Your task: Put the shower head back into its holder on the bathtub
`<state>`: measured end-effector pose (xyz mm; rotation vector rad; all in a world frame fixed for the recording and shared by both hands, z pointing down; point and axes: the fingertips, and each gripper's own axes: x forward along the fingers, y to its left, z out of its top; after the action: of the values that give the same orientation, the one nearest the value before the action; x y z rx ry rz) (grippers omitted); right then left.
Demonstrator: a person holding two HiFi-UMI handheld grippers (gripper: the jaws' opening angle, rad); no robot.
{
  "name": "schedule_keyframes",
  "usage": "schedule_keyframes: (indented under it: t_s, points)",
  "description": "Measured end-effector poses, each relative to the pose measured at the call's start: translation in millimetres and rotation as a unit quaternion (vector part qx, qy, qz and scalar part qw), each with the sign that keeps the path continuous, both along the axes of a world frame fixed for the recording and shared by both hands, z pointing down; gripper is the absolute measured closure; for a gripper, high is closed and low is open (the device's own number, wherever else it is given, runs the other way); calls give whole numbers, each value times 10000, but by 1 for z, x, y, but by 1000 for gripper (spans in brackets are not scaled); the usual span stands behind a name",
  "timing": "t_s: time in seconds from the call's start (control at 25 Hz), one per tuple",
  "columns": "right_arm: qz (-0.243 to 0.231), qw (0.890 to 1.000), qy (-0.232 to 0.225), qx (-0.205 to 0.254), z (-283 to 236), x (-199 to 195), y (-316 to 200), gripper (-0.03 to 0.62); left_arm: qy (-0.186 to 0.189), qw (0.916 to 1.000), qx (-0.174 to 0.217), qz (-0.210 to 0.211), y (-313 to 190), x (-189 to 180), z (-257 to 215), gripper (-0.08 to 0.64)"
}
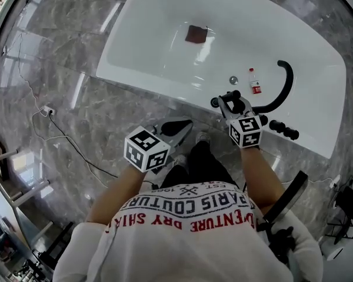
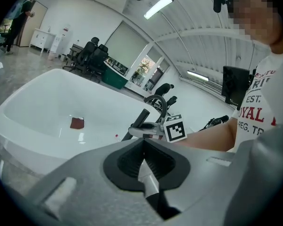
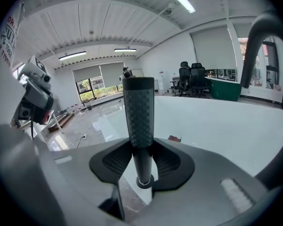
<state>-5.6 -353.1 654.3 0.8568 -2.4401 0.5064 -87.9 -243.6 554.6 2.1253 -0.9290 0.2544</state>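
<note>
The black shower head, with a dimpled grip, stands upright between the pads of my right gripper, which is shut on it. A ring collar at its lower end shows just below the pads. In the head view this gripper hangs over the near rim of the white bathtub, with the shower head's black end beside it. From the left gripper view the handle slants down-left out of the right gripper. My left gripper is shut with nothing in it and hovers over the floor, short of the tub.
A curved black spout and black knobs sit on the tub's right rim, next to a small red-capped bottle. A brown patch lies in the basin. Cables run across the marble floor. A black bar stands near my right arm.
</note>
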Motion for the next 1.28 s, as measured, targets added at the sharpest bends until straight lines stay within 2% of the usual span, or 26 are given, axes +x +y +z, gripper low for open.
schedule_keyframes:
  t_s: [0.32,0.48,0.6,0.72,0.8,0.96,1.08,1.12,1.16,1.28]
  points:
    - [-528,9972,502,155,26,-22,22,457,58,9999,30,-129,0,-22,5,558]
    - [-539,9968,568,171,28,-20,17,457,30,9999,28,-102,-4,-17,5,558]
    - [-446,9977,513,22,29,-19,17,456,74,9999,16,-112,-3,-17,4,558]
    - [-182,9992,262,-219,20,-14,15,442,137,9998,130,-85,-1,-15,-7,558]
    - [-52,9996,193,-219,10,-10,13,417,118,9996,252,-27,-1,-14,-16,558]
    - [384,9991,-137,-124,-29,2,23,423,89,9987,481,174,12,-14,-36,558]
    - [642,9969,-454,-91,-75,18,52,497,152,9957,771,485,31,-5,-64,558]
    - [620,9960,-626,-123,-92,19,65,558,169,9943,875,590,35,-1,-73,558]
    - [538,9949,-836,-179,-110,19,80,589,191,9927,974,690,39,4,-82,558]
    - [-36,9903,-1314,-453,-156,10,141,589,283,9877,1190,972,56,22,-105,558]
